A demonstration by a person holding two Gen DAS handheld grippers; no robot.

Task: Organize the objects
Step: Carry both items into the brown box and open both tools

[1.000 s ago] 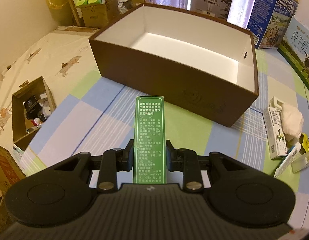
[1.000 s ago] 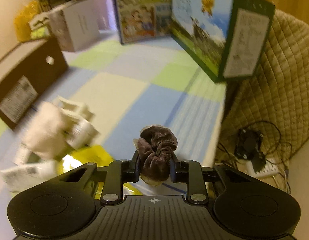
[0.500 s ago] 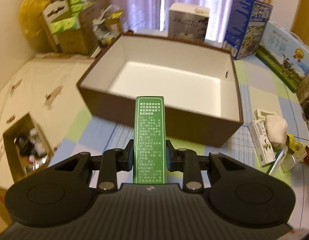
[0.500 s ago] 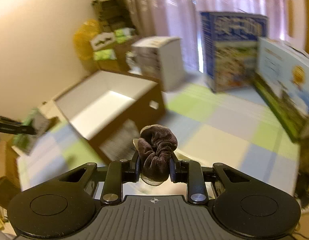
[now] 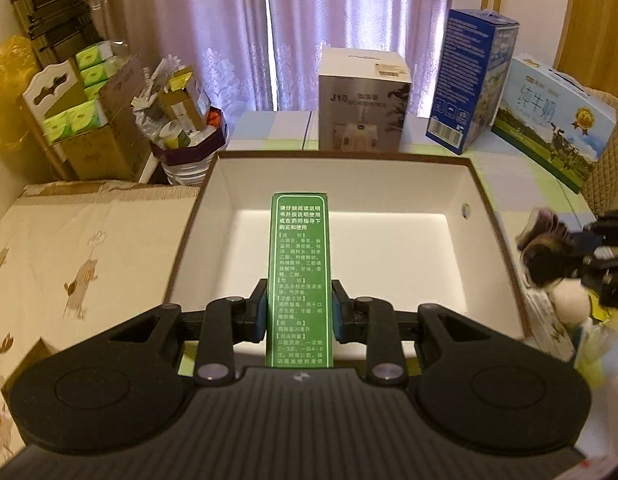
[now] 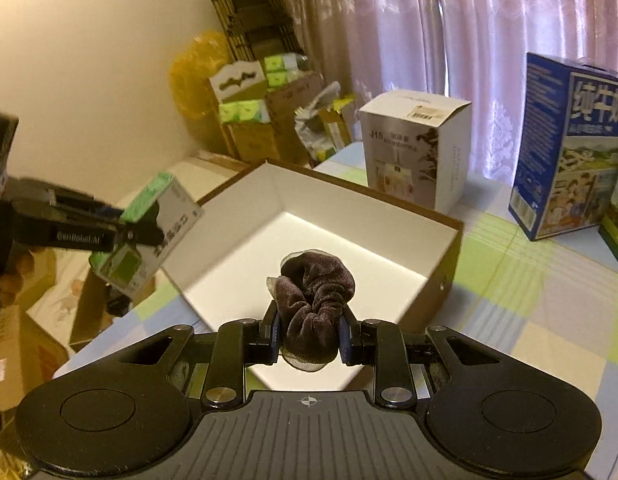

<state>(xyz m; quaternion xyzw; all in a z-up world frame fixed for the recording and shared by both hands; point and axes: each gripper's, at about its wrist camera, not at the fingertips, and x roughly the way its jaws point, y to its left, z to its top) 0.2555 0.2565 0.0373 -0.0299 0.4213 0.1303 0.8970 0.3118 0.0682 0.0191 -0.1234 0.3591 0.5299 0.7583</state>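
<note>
— Curtained room, checked tabletop [image 6: 549,320]: where's your green carton [image 5: 300,276]?
— Clamped in your left tool [image 5: 299,312], long axis pointing over the open box [image 5: 489,216] at frame centre.
— Right tool [image 6: 309,338]?
— Pinching the brown scrunchie [image 6: 315,300], box straight ahead.

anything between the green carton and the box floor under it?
Nothing. In the left wrist view the green carton, clamped in the left gripper, hangs over the bare white floor of the box.
</note>
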